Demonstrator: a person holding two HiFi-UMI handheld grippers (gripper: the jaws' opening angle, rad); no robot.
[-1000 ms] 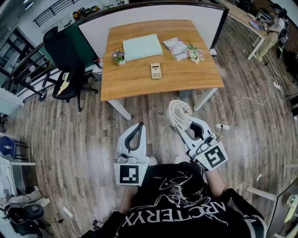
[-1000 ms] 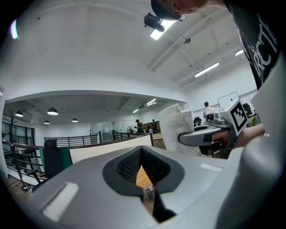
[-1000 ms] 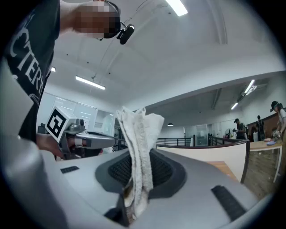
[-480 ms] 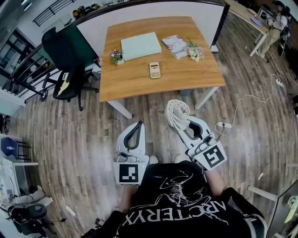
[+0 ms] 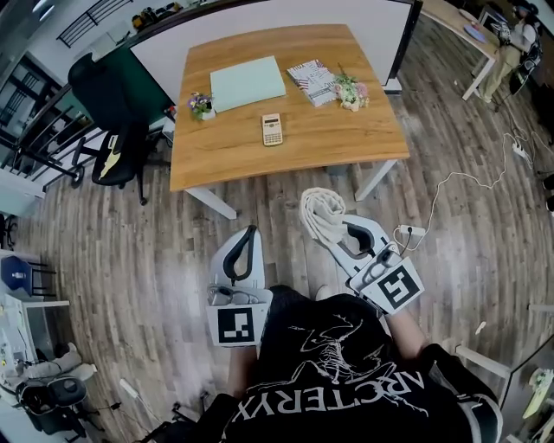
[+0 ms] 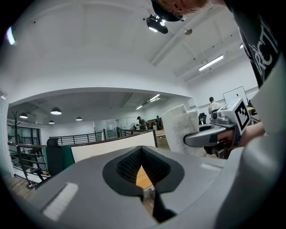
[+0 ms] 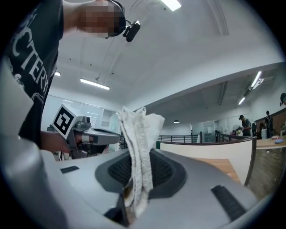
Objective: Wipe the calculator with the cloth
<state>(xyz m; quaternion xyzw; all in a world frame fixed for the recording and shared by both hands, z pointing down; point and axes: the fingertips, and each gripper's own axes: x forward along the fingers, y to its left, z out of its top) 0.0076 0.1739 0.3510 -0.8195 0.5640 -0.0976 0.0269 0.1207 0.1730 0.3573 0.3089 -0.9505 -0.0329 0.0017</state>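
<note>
**Wood floor, wood table, and a calculator well clear of both grippers**

Wood planks of the floor (image 5: 130, 260) fill most of the head view, and the person stands on them short of a wooden table (image 5: 286, 147). A white partition (image 5: 260, 22) runs along the table's far edge, and a black office chair (image 5: 108, 95) stands off its left end. On the tabletop lie a pale green pad (image 5: 247, 83) and a patterned booklet (image 5: 309, 80) towards the back, with a small bunch of flowers (image 5: 349, 91) beside the booklet and another posy (image 5: 199, 104) left of the pad.

The calculator (image 5: 272, 129) lies flat near the middle of the table, in front of the pad and touching nothing else. It is well apart from both grippers, which hang over the floor on the near side of the table's edge.

The right gripper (image 5: 342, 229) is clenched on the cloth (image 5: 322, 215): a white, bunched towel pinched between the ribbed pads, its free end standing out past the tips. The left gripper (image 5: 249, 232) has its jaws pressed together at the tips with nothing between them; only a sliver of tabletop shows through the hollow of its pads.
</note>
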